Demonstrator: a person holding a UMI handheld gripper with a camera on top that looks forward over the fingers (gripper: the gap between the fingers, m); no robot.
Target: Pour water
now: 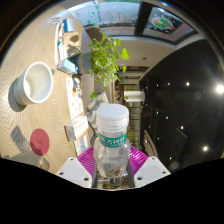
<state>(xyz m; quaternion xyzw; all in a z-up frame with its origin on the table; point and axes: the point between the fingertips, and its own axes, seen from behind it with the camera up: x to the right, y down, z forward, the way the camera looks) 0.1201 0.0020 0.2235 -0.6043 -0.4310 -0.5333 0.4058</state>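
In the gripper view, I hold my gripper (112,166) clamped on the water bottle (112,140) at lower centre, both purple pads squeezing its sides so it stays upright and ready to tip. The bottle is clear plastic with a pale green cap on top. Toward the left stands a white cup (35,83) on the wooden surface (30,40), likely my pouring target.

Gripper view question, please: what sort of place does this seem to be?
Probably a home or office tabletop: a wooden table with a white cup, a potted plant, and a water bottle between the gripper fingers.
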